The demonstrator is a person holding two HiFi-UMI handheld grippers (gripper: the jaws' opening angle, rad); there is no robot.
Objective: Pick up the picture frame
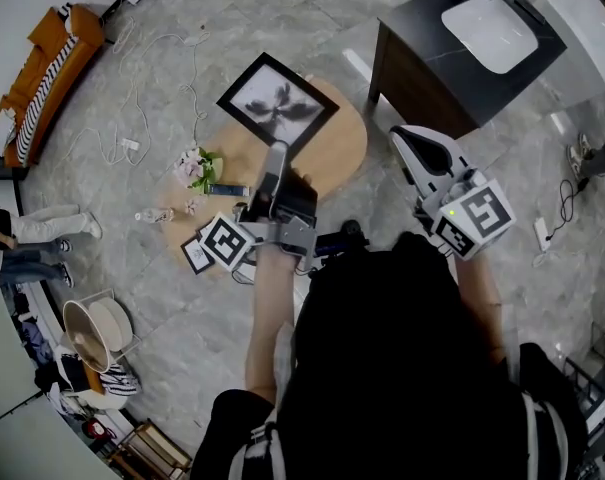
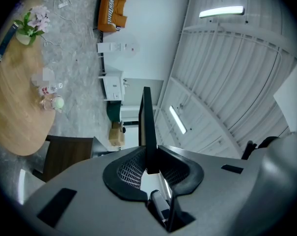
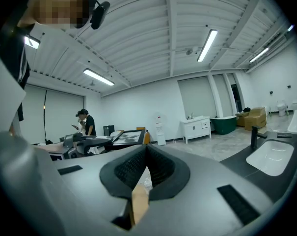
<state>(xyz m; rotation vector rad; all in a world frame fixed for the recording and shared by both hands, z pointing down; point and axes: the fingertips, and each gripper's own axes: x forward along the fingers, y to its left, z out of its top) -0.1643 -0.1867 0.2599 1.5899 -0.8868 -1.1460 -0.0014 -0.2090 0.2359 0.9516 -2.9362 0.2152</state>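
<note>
Left claw point(image 1: 275, 150) is clamped on the frame point(image 1: 277, 103), pads biting one edge, and its own view shows that thin dark edge point(image 2: 147, 127) pinched between the jaws. The frame sits out past the claw over the far rim of the round table point(image 1: 337, 146), picture side up. From the right view it hangs roughly flat point(image 3: 126, 137) off the left claw point(image 3: 84, 141). Right claw point(image 1: 410, 140) hovers off to the side, well apart from the frame, jaws together point(image 3: 147, 149) with nothing in them. Flowers point(image 1: 195, 165) stand on the table's left part
</note>
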